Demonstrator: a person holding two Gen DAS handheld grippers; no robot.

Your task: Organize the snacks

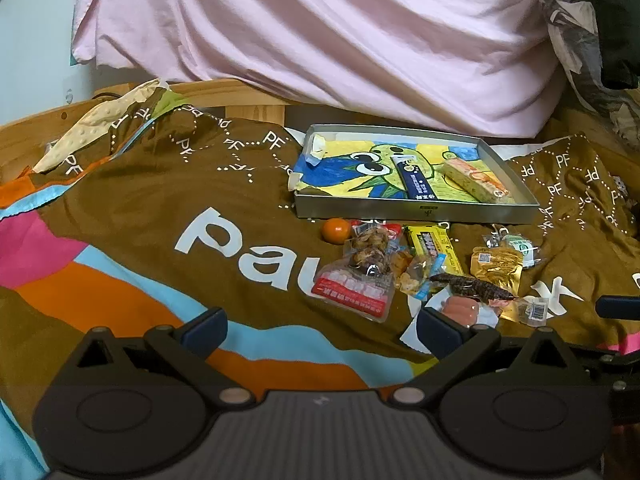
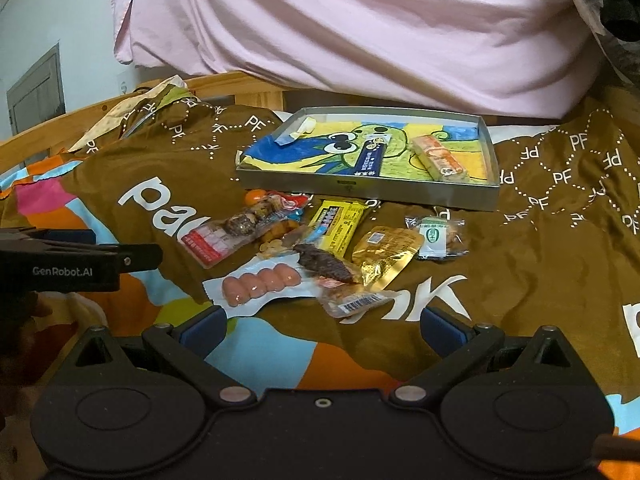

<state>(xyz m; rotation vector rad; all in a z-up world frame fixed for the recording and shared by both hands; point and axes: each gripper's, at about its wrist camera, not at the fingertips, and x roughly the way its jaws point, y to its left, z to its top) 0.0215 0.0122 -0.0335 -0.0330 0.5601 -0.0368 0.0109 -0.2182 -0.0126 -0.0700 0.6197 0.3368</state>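
A grey tray (image 1: 416, 213) (image 2: 360, 193) with a cartoon drawing inside holds a blue snack stick (image 1: 416, 182) (image 2: 371, 158) and a pale orange bar (image 1: 478, 178) (image 2: 440, 158). In front of it lies a pile of snacks on the brown blanket: a small orange (image 1: 336, 231), a yellow packet (image 2: 338, 226), a gold pouch (image 2: 386, 254), a sausage pack (image 2: 260, 284), a dark dried-meat pack (image 2: 324, 266). My left gripper (image 1: 320, 330) is open and empty, left of the pile. My right gripper (image 2: 322, 330) is open and empty, just in front of the pile.
A pink sheet (image 1: 340, 40) hangs behind the tray. A wooden frame (image 1: 240, 96) runs along the far left edge. The left gripper's body (image 2: 72, 264) shows at the left of the right wrist view. The blanket (image 1: 160, 200) is wrinkled.
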